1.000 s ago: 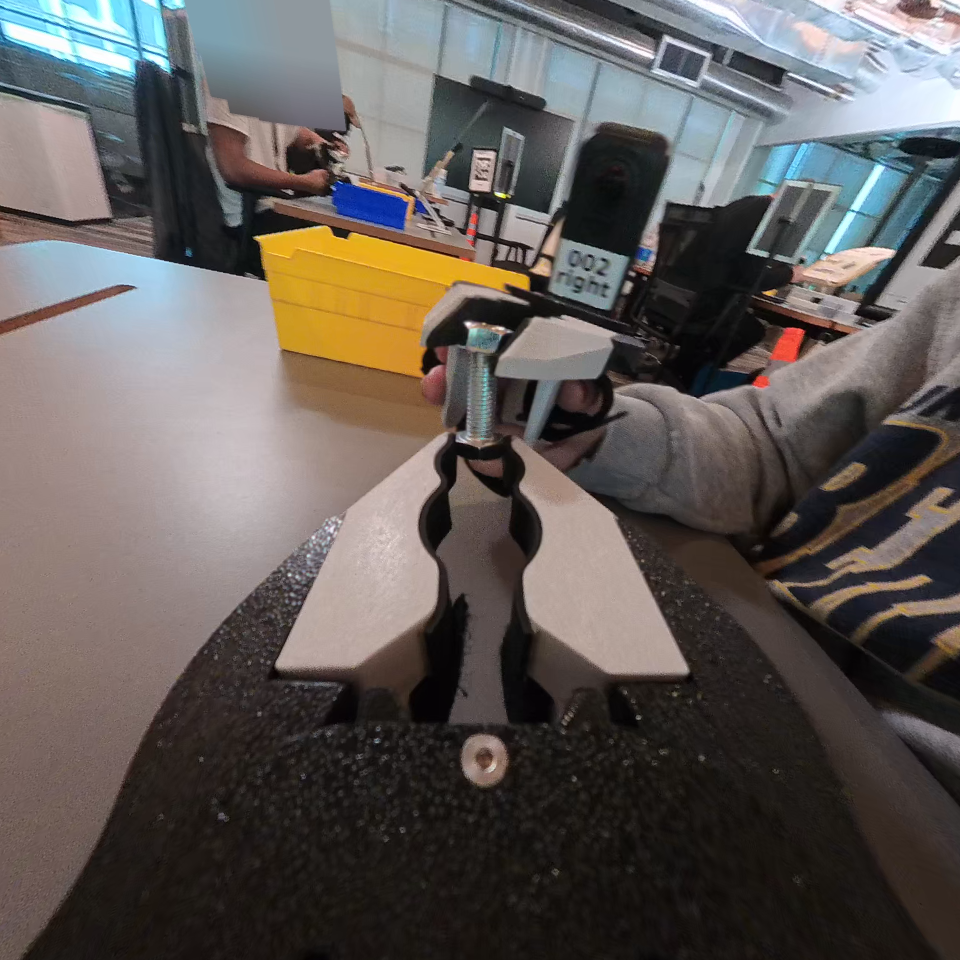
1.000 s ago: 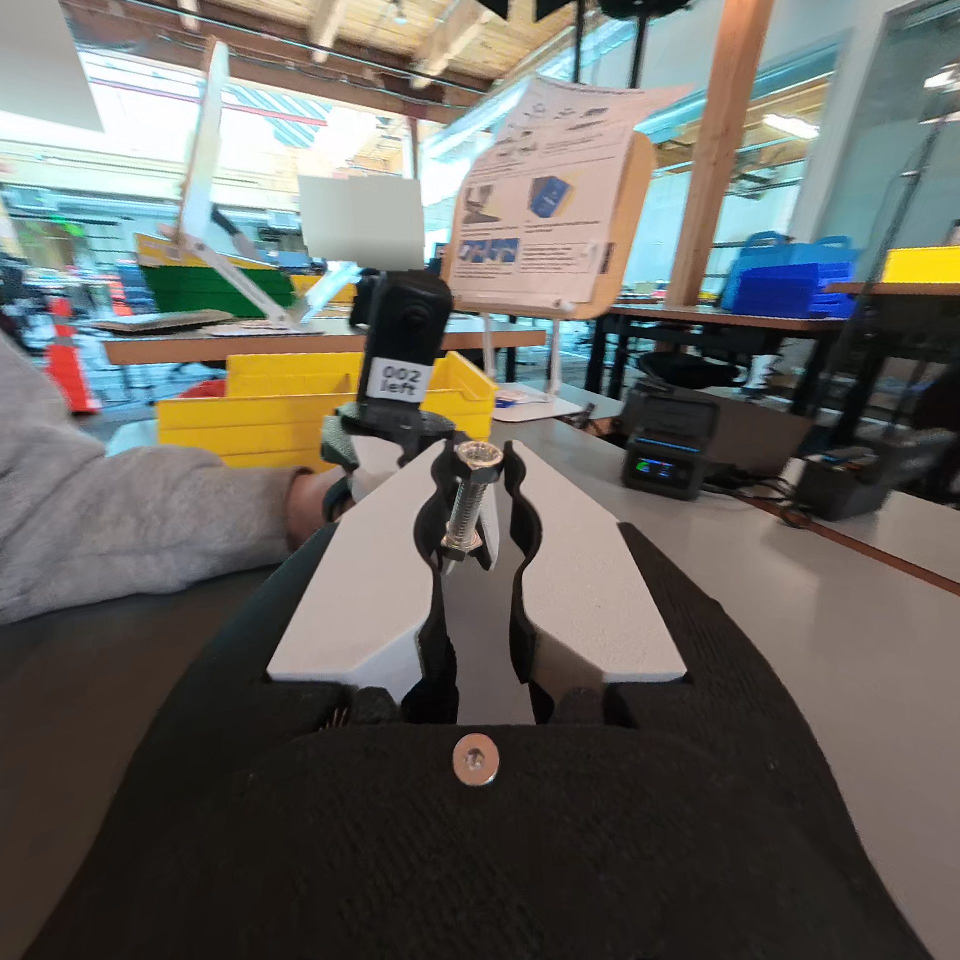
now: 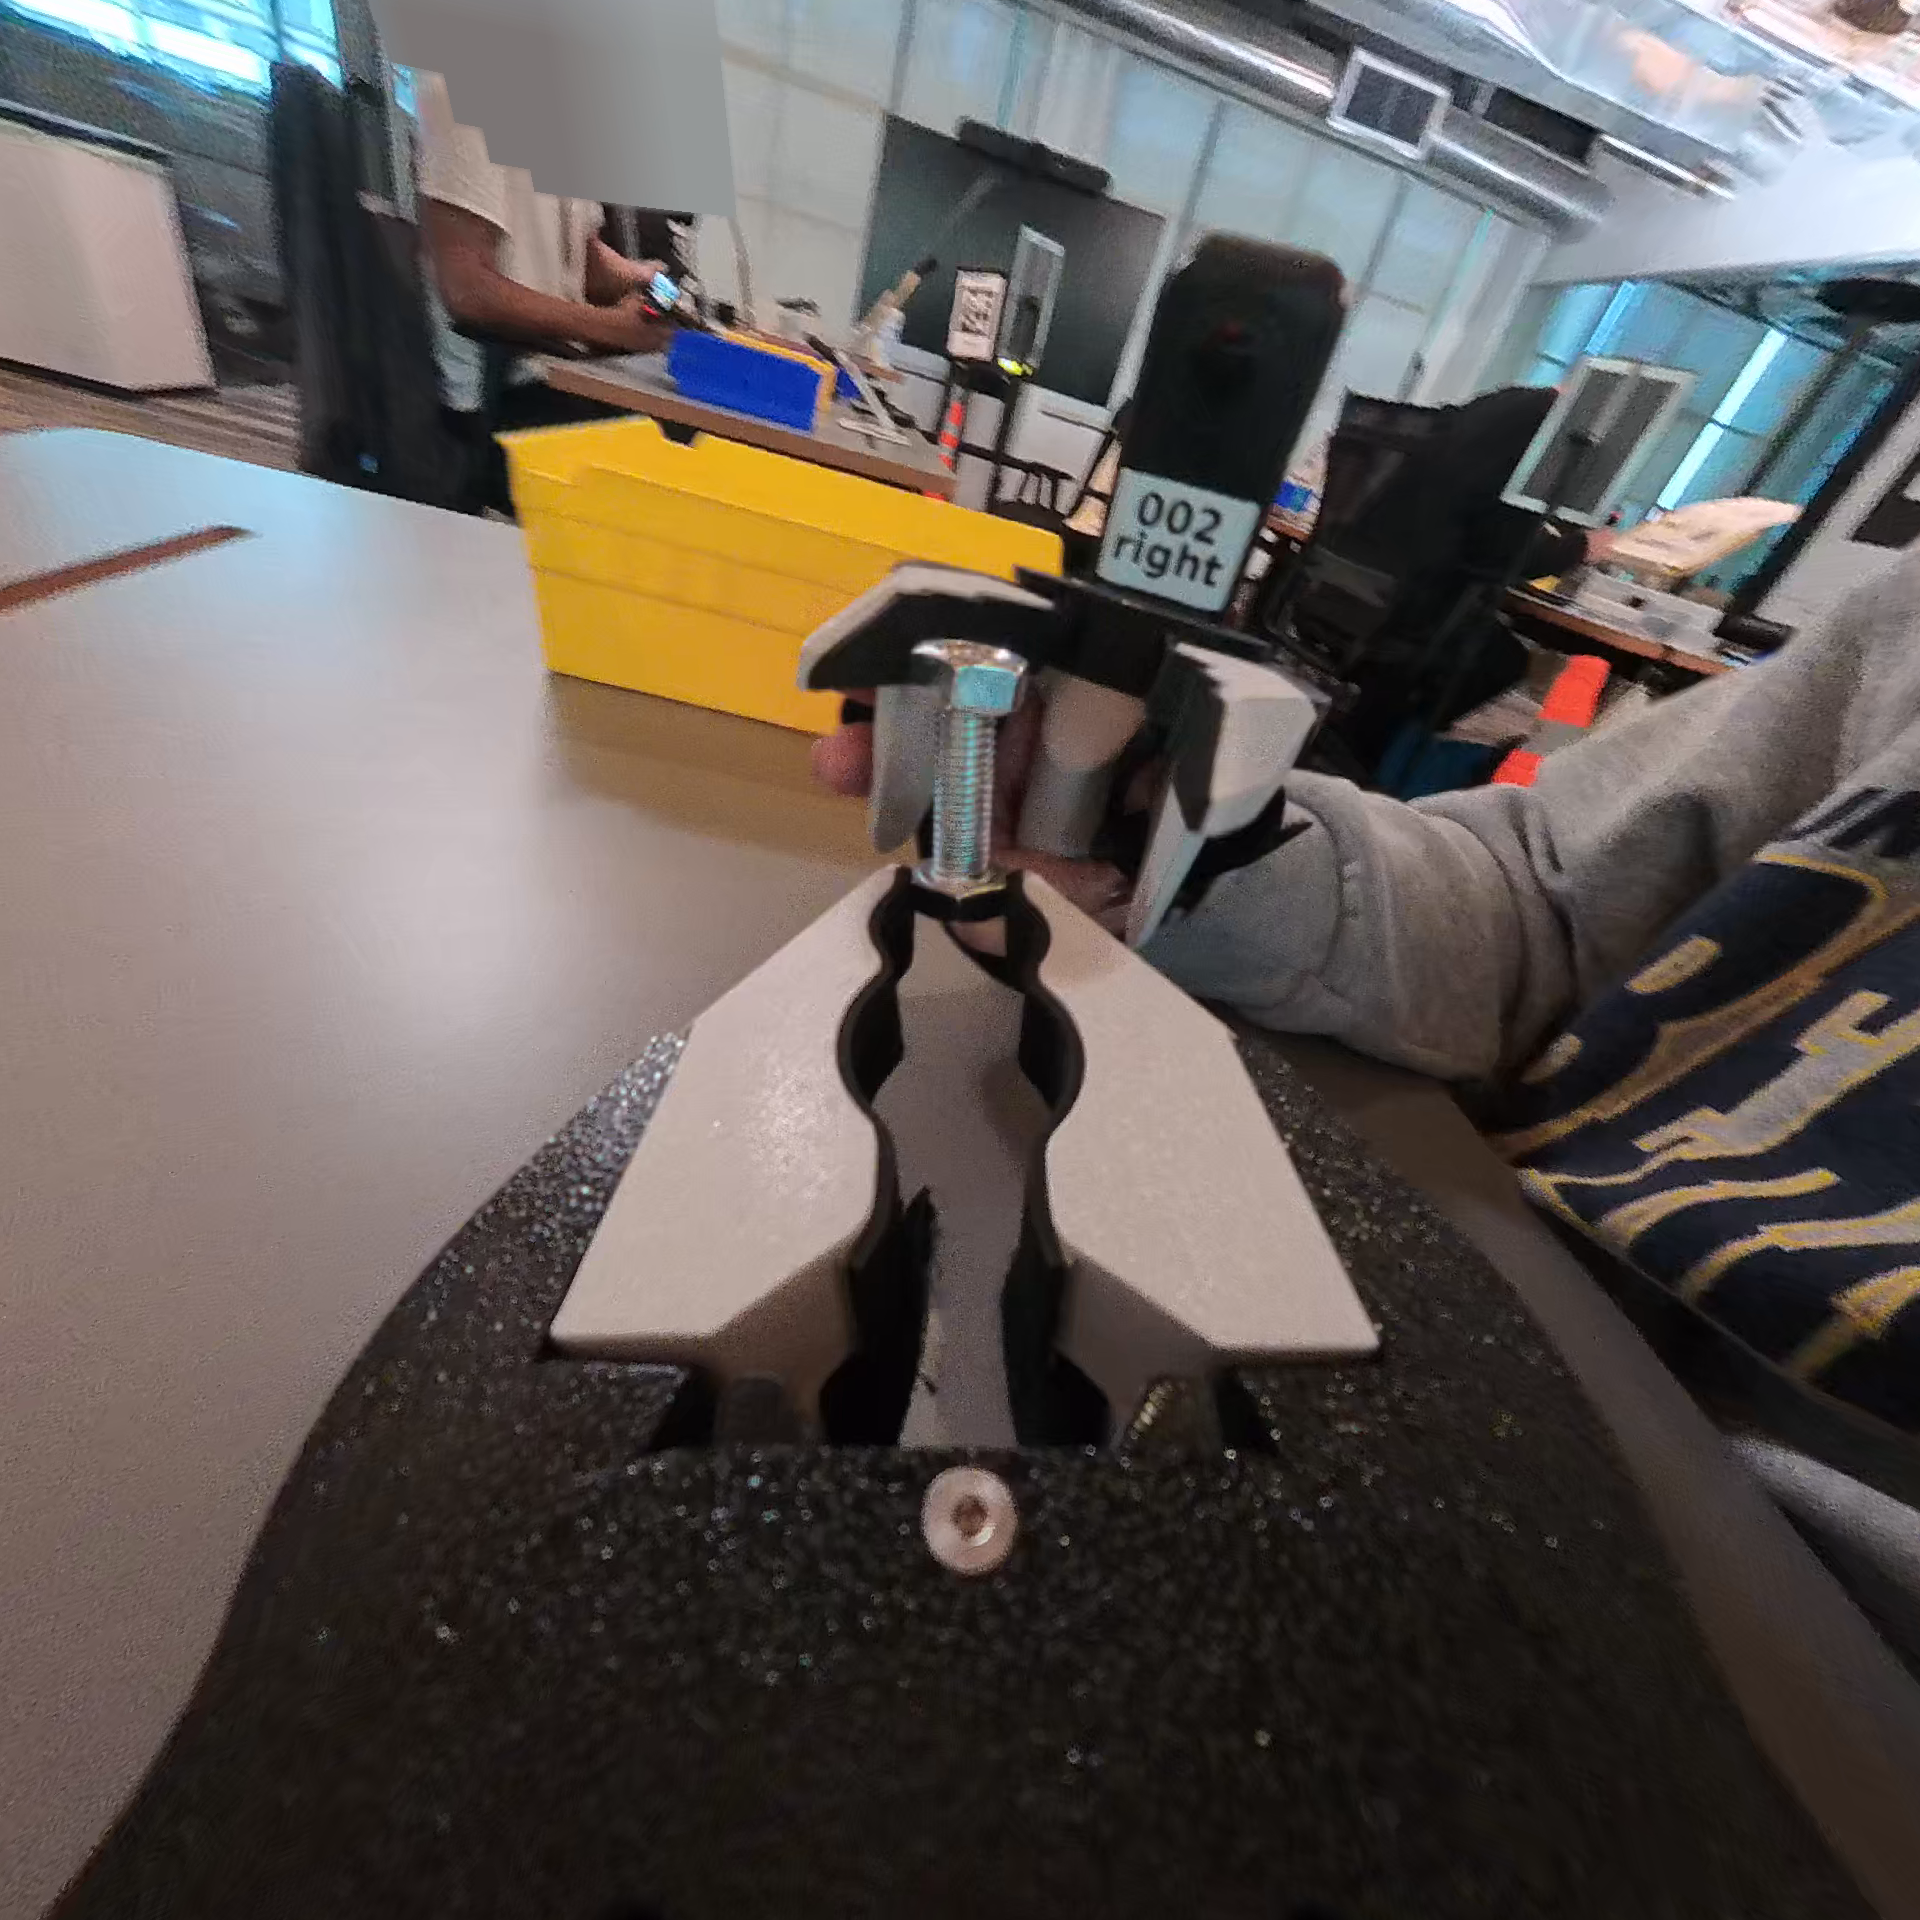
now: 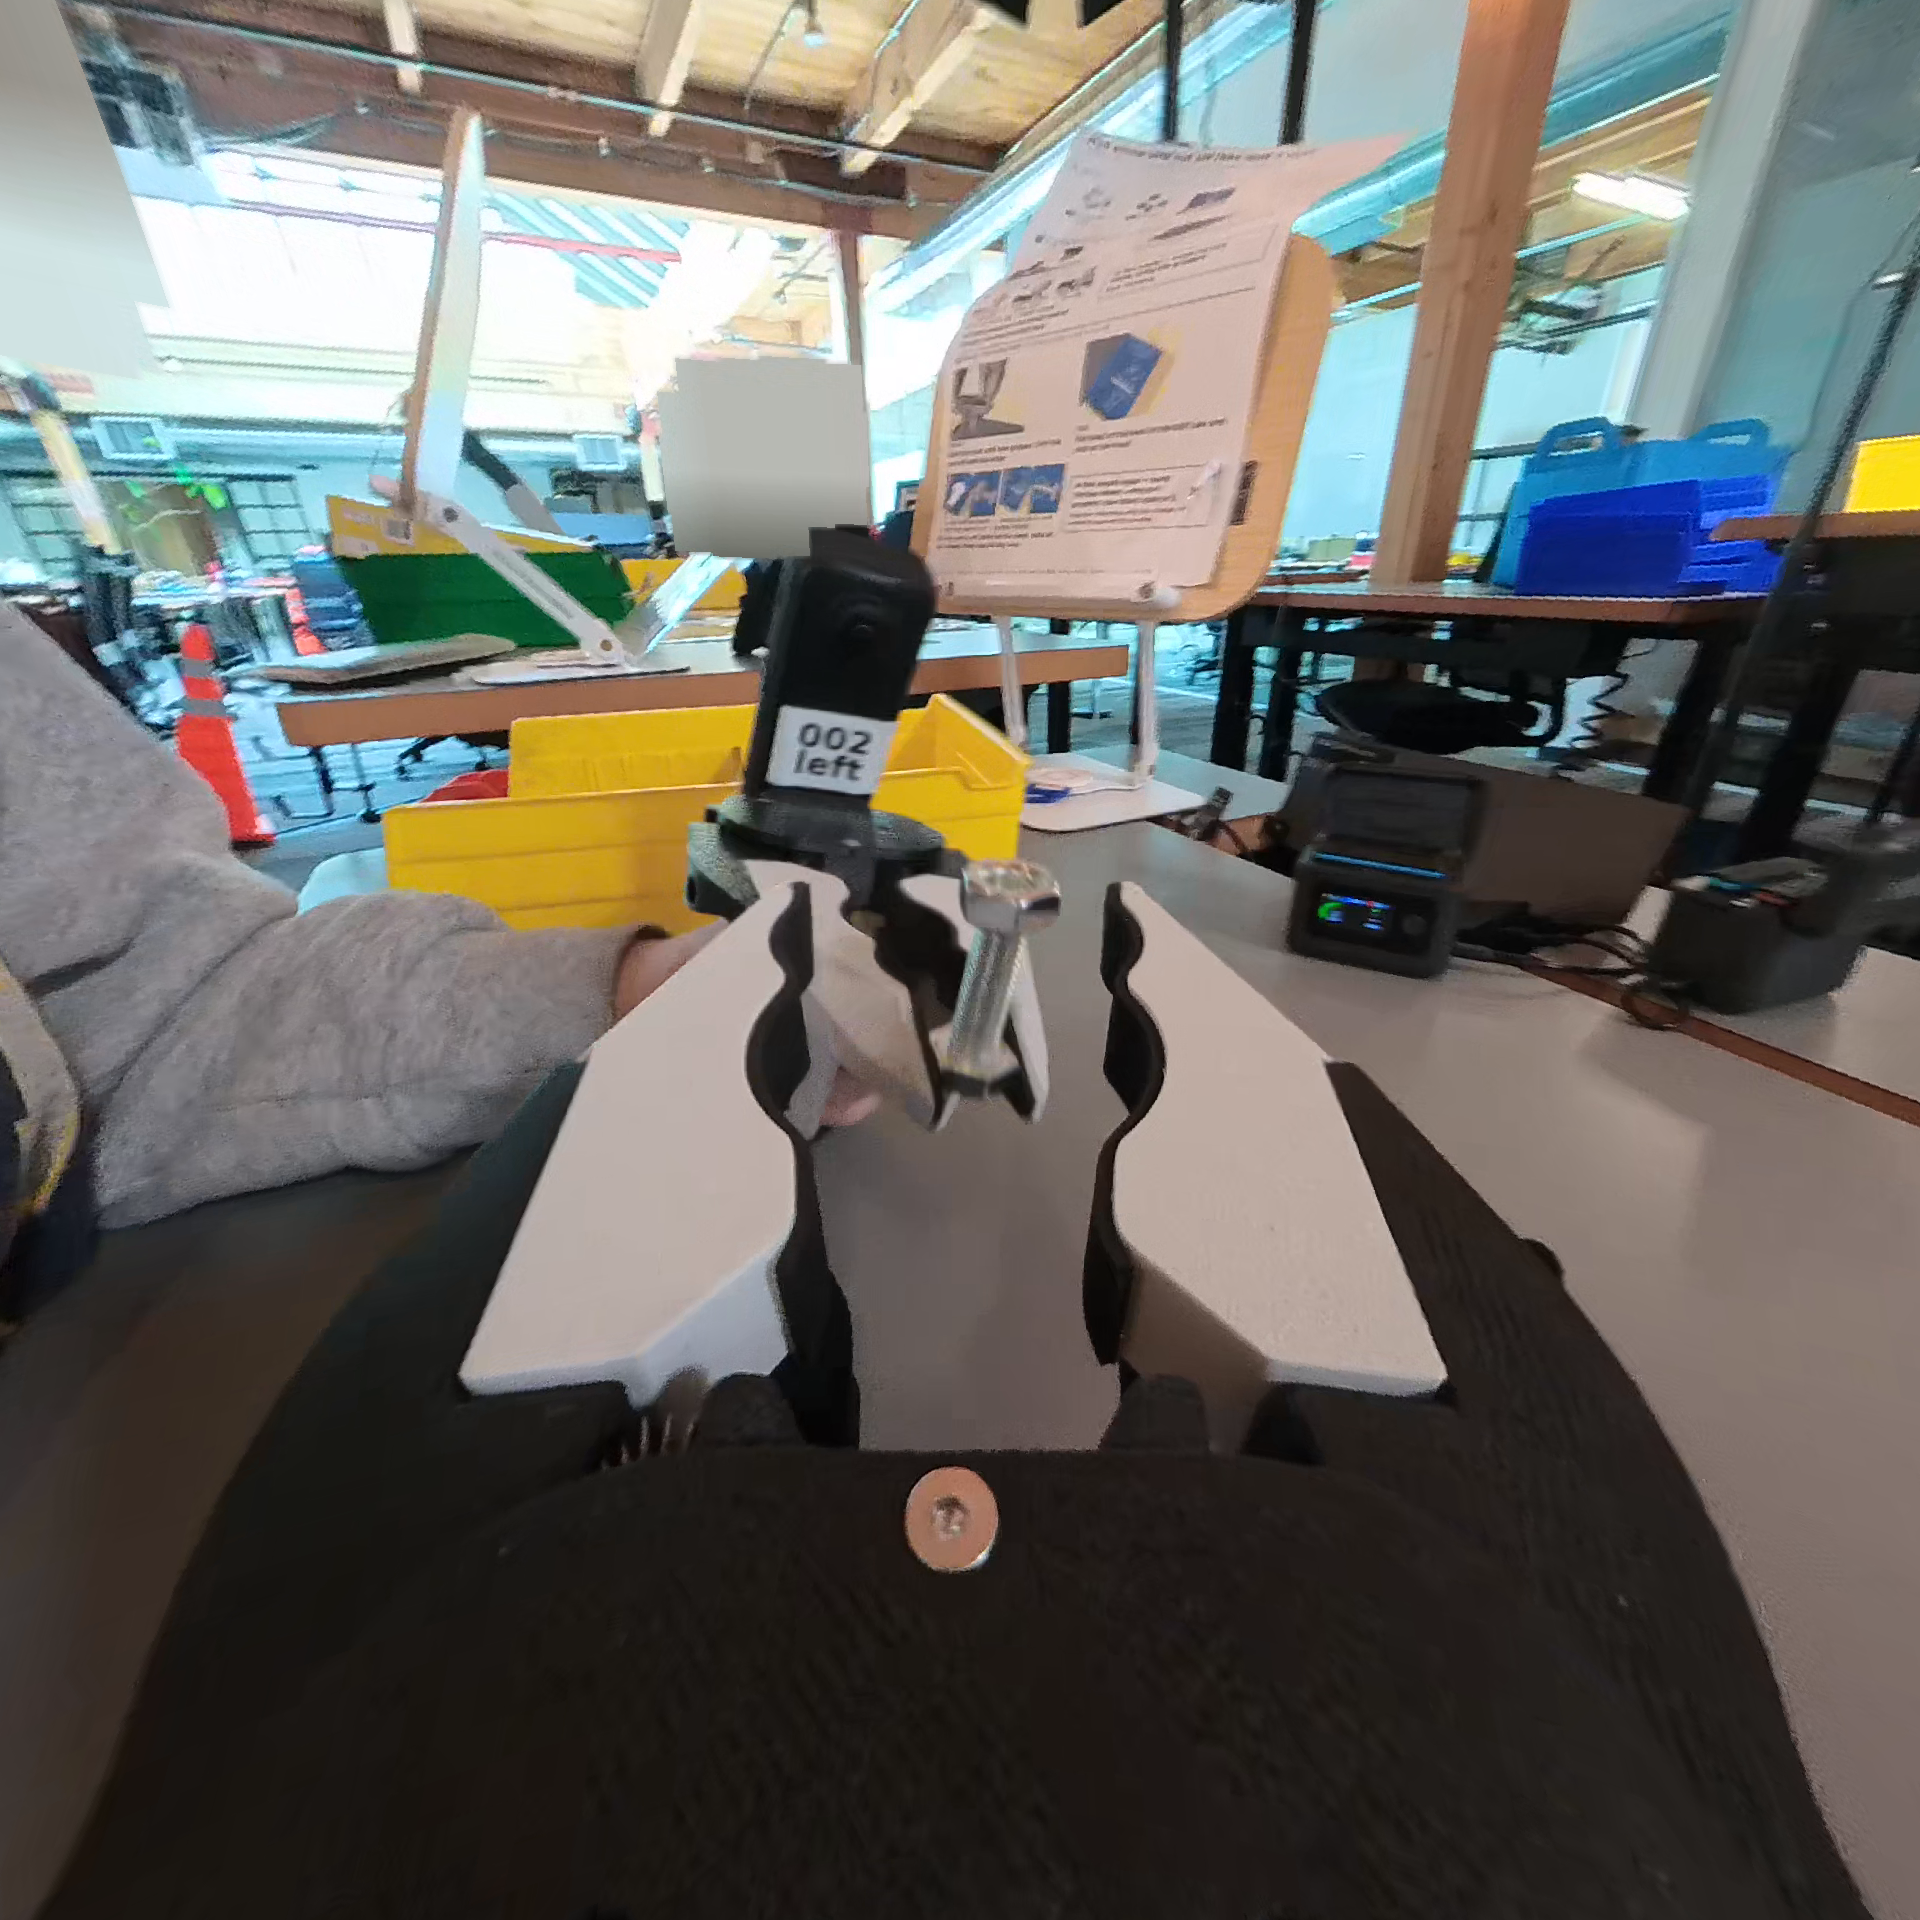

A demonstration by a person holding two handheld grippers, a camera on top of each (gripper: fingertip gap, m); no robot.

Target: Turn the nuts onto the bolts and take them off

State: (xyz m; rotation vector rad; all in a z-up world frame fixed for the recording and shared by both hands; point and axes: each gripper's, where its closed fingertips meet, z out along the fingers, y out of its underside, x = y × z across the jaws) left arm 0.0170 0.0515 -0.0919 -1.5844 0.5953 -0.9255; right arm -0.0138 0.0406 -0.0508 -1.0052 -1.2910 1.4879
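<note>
Bolt (image 3: pixel 964 769) and nut (image 3: pixel 958 885) sit at the centre of the left wrist view, the silver threaded shank standing upright with its hex head at the top and the nut at its lower end. The left gripper (image 3: pixel 958 896) pinches that nut between its grey fingertips, jaws drawn close around it. Just behind, the right gripper (image 3: pixel 1049 717) faces the camera with its jaws spread wide; the bolt head lies close under one grey finger (image 3: pixel 914 613), though whether they touch cannot be told.

In the right wrist view the right gripper (image 4: pixel 956 904) fills the lower half of the frame, its white fingers well apart, and the bolt (image 4: pixel 987 987) appears tilted in the gap between them, above centre, touching neither. The left gripper (image 4: pixel 977 1091) grips the nut (image 4: pixel 971 1075) at the bolt's lower end.

A grey sleeve (image 3: pixel 1507 904) enters from the right edge of the left wrist view. A yellow bin (image 3: pixel 748 592) rests on the grey table (image 3: pixel 312 831) in the upper middle of that frame. At centre right of the right wrist view stands a small black device with a lit screen (image 4: pixel 1371 894).
</note>
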